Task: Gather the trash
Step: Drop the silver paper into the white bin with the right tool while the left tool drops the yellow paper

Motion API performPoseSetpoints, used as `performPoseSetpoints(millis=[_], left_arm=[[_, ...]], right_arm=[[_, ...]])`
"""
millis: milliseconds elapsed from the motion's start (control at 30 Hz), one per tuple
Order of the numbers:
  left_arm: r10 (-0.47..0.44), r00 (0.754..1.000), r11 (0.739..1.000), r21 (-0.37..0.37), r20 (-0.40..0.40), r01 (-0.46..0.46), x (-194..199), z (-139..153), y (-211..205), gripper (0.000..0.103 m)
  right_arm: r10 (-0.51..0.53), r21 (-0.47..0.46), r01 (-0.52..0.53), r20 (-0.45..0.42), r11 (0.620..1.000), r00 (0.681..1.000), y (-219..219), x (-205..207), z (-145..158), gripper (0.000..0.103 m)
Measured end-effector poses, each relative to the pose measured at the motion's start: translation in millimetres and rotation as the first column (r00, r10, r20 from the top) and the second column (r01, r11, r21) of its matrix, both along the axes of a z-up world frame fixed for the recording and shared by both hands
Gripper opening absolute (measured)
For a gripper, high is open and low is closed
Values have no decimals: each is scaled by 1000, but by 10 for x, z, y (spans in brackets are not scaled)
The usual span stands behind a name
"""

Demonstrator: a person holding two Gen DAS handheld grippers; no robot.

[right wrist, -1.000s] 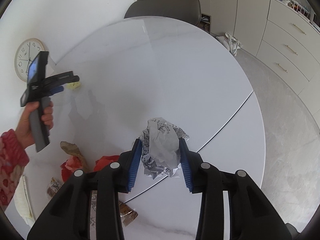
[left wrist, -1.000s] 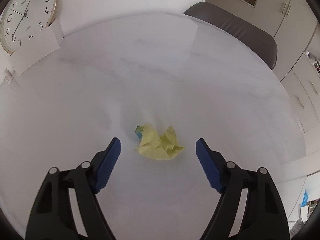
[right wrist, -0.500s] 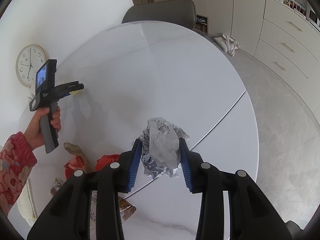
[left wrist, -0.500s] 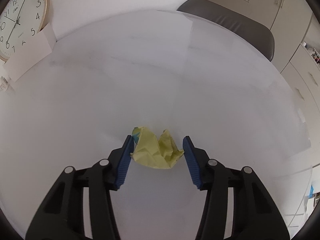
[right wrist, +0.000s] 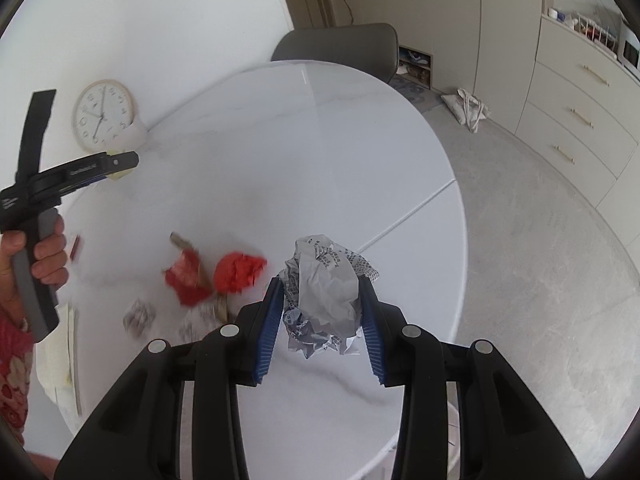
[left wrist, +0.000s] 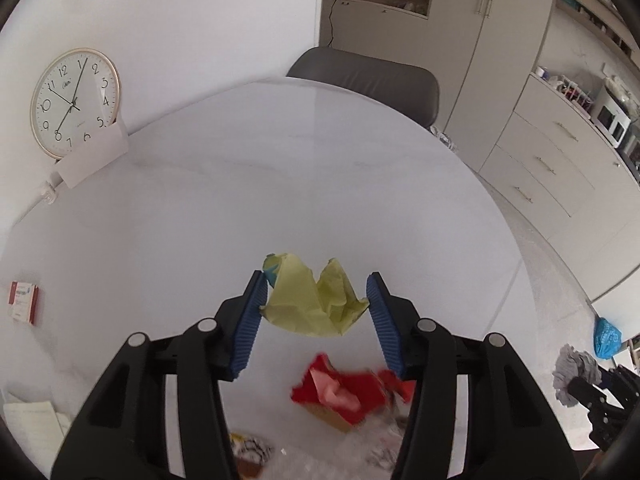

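- Two wads are in my grip: my left gripper [left wrist: 316, 306] pinches a crumpled yellow paper [left wrist: 314, 302] between ribbed blue pads, and my right gripper [right wrist: 322, 322] clamps a crinkled grey printed wrapper [right wrist: 326, 298].
- A second ago the yellow paper lay on the round white marble table [left wrist: 280, 184] between wide-spread fingers; now it is lifted above the tabletop.
- Red crumpled wrappers [left wrist: 344, 394] lie on the table below the yellow paper, blurred.
- Beyond it, a round gold-rimmed clock [left wrist: 74, 102] leans on the wall.
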State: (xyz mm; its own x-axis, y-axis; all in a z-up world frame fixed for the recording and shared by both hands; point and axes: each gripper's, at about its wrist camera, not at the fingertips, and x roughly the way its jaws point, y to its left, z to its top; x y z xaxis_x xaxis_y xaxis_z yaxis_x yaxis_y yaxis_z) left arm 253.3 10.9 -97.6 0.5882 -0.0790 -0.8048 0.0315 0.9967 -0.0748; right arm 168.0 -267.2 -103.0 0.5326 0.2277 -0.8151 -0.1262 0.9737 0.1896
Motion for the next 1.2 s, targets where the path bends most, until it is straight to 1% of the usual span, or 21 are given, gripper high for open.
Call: performPoseSetpoints(millis=[67, 133, 233, 300, 367, 467, 567, 600, 633, 667, 700, 767, 867, 900, 1100, 1200], left_arm=[[-10, 1000, 1000, -19, -13, 10, -419, 140, -198, 51], [-33, 999, 998, -57, -22, 32, -821, 229, -400, 51], [-58, 998, 994, -90, -31, 55, -1412, 267, -730, 51], [-78, 996, 991, -114, -36, 74, -1771, 236, -951, 51], [-128, 990, 985, -126, -52, 121, -2045, 172, -1183, 51], [-181, 981, 980, -99, -77, 173, -2298, 64, -1476, 51], [-195, 975, 978, -93, -106, 185, -2485, -28, -1683, 51], [-198, 974, 978, -89, -112, 189, -2492, -44, -1716, 51], [-204, 972, 977, -82, -116, 195, -2546, -59, -1767, 51], [-211, 971, 977, -71, -115, 204, -2610, -73, -1821, 51], [-214, 970, 976, -59, -115, 209, -2679, -76, -1870, 51], [-220, 968, 975, -51, -120, 215, -2753, -103, -1924, 51], [-234, 963, 972, -59, -132, 228, -2814, -144, -2004, 51], [-240, 961, 971, -56, -135, 234, -2837, -161, -2044, 51], [-304, 939, 953, -64, -163, 298, -2939, -301, -2319, 52], [-342, 923, 940, -63, -176, 336, -2959, -398, -2481, 52]], right_arm=[[27, -16, -27, 10, 1000, 1000, -141, -275, 76, 40], [45, -19, -45, 8, 999, 999, -328, -559, 99, 40], [64, -3, -64, -10, 998, 998, -576, -926, 16, 40], [75, -1, -75, -38, 997, 996, -718, -1166, -150, 40], [81, -3, -81, -67, 997, 995, -840, -1350, -359, 40], [76, 40, -71, -136, 997, 988, -975, -1521, -767, 40], [98, 58, -89, -193, 994, 976, -996, -1597, -1150, 44], [105, 56, -95, -211, 994, 972, -993, -1626, -1269, 53], [113, 55, -103, -232, 993, 966, -988, -1634, -1392, 58], [112, 50, -104, -239, 993, 964, -996, -1665, -1447, 68], [103, 39, -97, -246, 995, 964, -1021, -1689, -1498, 74], [77, 30, -72, -256, 997, 964, -1096, -1736, -1510, 77], [20, 29, -14, -231, 999, 973, -1276, -1799, -1365, 90], [-1, 21, 5, -217, 1000, 976, -1326, -1817, -1302, 92], [-117, -7, 117, -141, 993, 983, -1716, -1992, -905, 95], [-154, -10, 154, -104, 988, 983, -1864, -2097, -715, 96]])
